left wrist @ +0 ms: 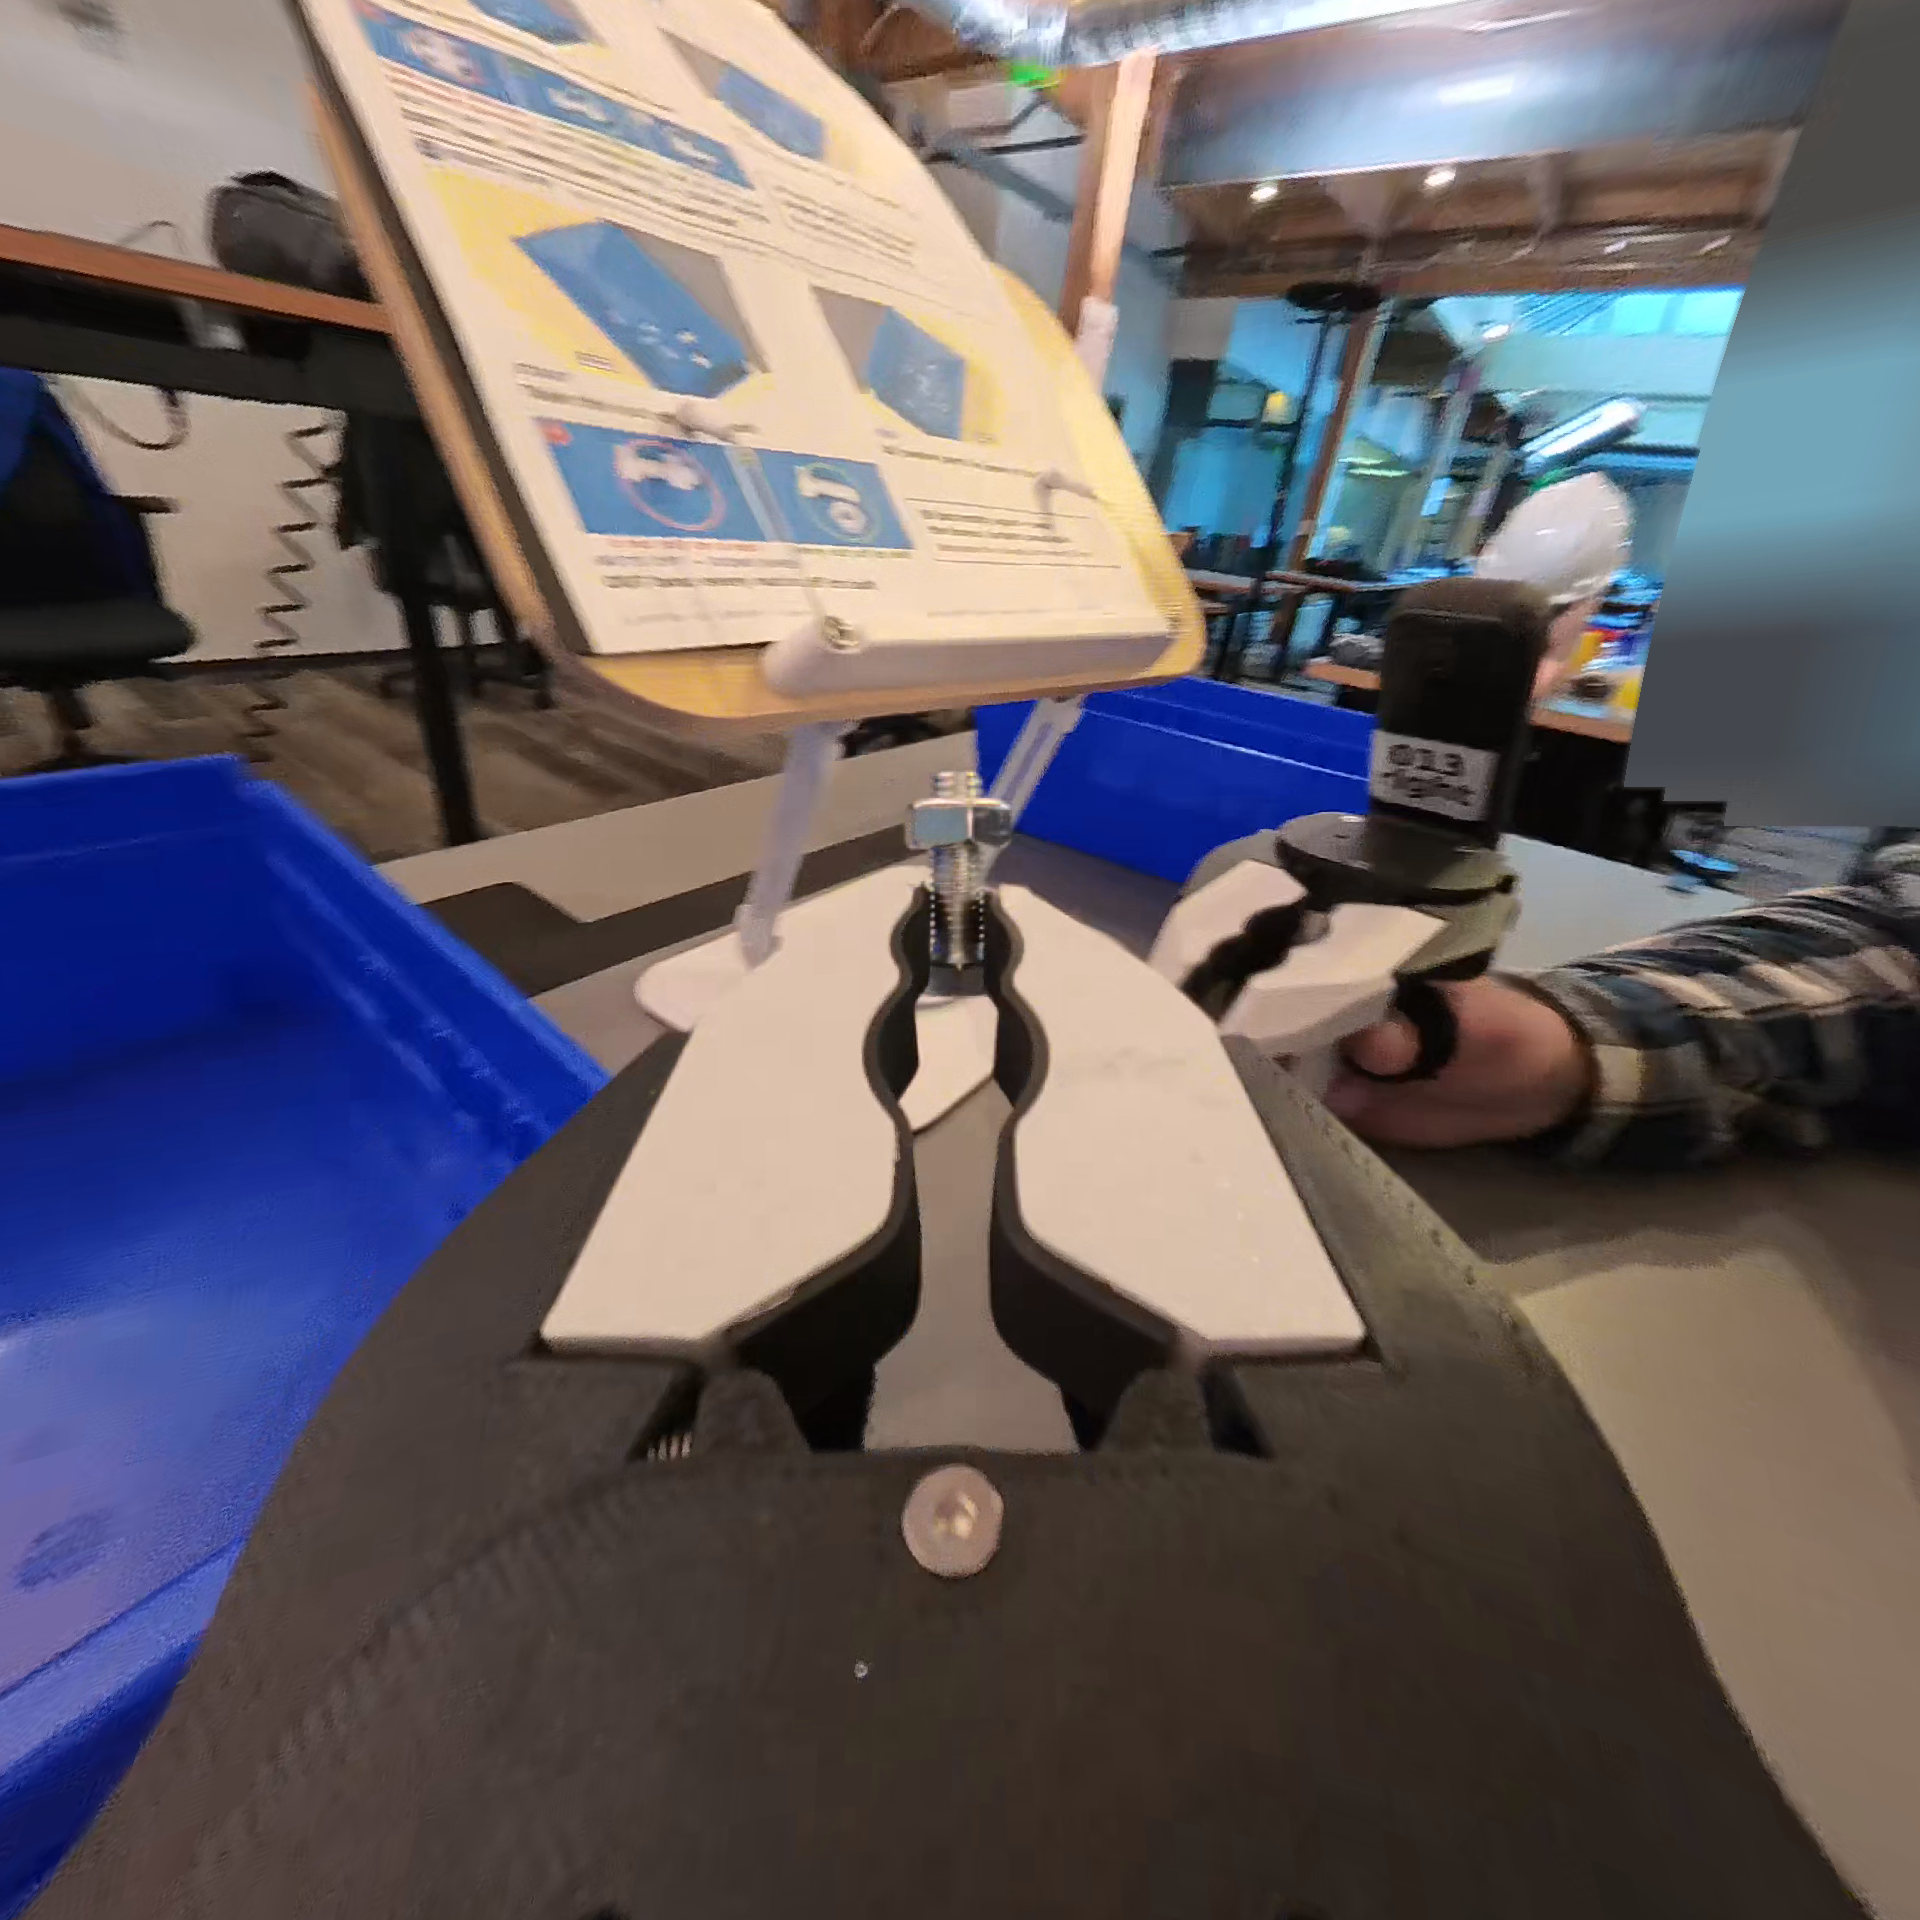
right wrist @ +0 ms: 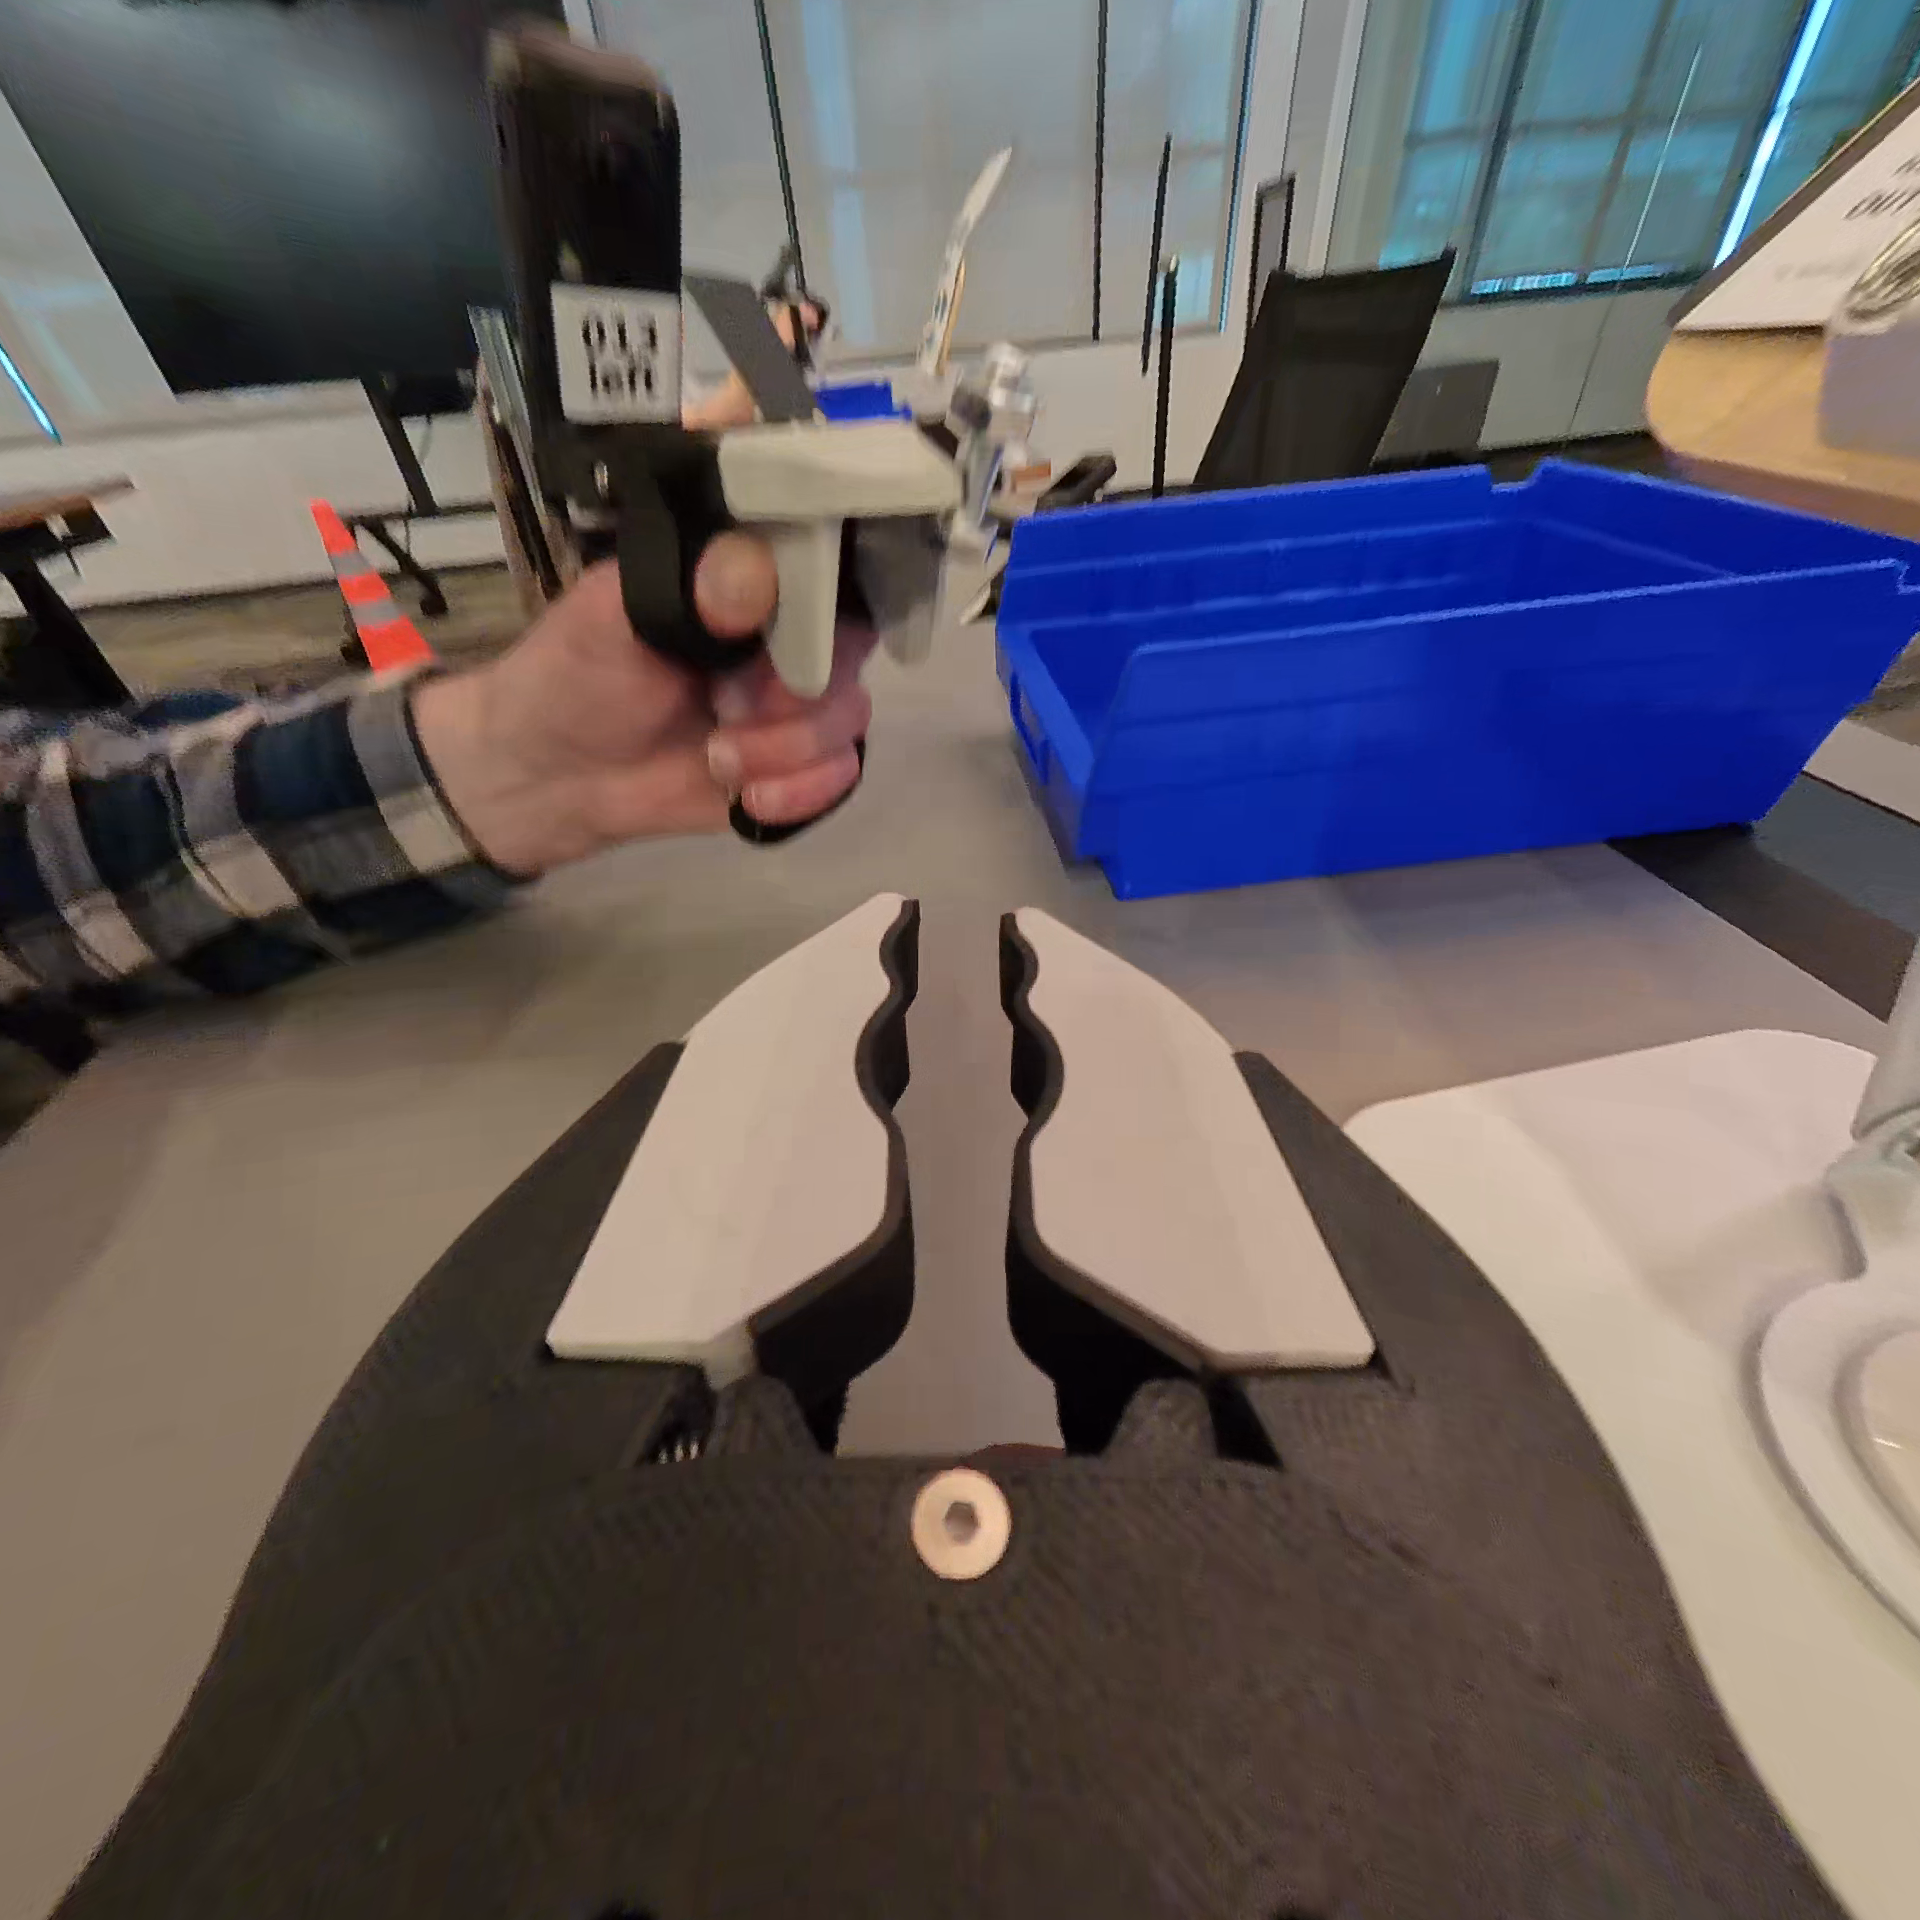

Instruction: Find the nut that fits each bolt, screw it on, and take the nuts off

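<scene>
left gripper [left wrist: 954, 914] is clamping the upright bolt [left wrist: 957, 920] by its threads, nut [left wrist: 958, 828] on top; right gripper [right wrist: 958, 935] is hanging empty with jaws apart, so a slanted regrasp is risking spinning the bolt loose

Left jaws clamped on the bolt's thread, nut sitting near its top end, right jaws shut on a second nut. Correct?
Not quite. The right gripper holds nothing: the right wrist view shows its jaws apart with only bare table between them. The rest stands: the left gripper is clamped on the bolt, with the nut near its top end.
</scene>
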Available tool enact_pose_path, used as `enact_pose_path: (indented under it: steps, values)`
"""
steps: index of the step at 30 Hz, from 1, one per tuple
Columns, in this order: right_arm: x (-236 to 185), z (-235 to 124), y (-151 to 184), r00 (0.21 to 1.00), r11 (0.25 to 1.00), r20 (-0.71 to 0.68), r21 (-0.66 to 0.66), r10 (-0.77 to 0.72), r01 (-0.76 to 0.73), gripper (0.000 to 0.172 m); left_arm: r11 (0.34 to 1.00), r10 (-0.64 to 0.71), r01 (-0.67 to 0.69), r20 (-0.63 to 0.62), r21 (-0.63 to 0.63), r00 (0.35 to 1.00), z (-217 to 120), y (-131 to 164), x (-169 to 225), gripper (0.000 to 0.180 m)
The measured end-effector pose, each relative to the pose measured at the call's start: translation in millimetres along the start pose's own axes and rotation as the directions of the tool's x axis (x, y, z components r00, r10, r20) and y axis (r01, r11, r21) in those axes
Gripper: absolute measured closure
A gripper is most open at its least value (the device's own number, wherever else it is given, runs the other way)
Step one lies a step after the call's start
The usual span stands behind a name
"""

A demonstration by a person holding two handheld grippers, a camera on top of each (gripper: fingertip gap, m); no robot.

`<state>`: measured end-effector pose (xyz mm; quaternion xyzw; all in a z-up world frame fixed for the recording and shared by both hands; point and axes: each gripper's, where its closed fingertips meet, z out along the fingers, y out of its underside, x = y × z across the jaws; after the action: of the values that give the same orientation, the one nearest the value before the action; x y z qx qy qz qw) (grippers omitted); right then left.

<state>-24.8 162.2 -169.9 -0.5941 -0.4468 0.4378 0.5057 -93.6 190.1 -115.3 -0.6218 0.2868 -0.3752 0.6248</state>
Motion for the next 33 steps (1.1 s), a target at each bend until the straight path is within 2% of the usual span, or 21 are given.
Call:
enact_pose_path:
  steps: [4,6,11,24,32,33]
  values:
    - [-8.8,-0.3,-16.2,0.997,0.989,0.049,0.132,0.061,-0.067,0.147,0.996,-0.040,0.049,-0.120,0.073,0.992,3.6,2.1,23.7,0.172]
    - [-9.2,-0.5,-21.6,0.994,0.979,0.066,0.178,0.086,-0.097,0.138,0.998,-0.037,0.044,-0.187,0.037,0.982,10.4,12.7,36.7,0.172]
    - [-8.0,1.9,-29.5,0.989,0.963,0.110,0.238,0.103,-0.127,0.117,0.999,-0.040,0.039,-0.252,-0.011,0.967,20.3,30.2,48.0,0.172]
    - [-6.3,24.6,-48.4,0.970,0.923,0.201,0.328,0.138,-0.200,0.111,0.997,-0.079,0.072,-0.372,-0.030,0.925,32.0,37.3,74.4,0.172]
    - [-2.3,19.9,-52.3,0.961,0.908,0.230,0.350,0.156,-0.231,0.103,0.992,-0.103,0.121,-0.390,0.024,0.915,23.2,20.0,72.7,0.172]
    - [3.6,17.7,-51.4,0.960,0.905,0.219,0.350,0.172,-0.242,0.107,0.989,-0.114,0.143,-0.392,0.045,0.913,19.9,14.0,70.3,0.172]
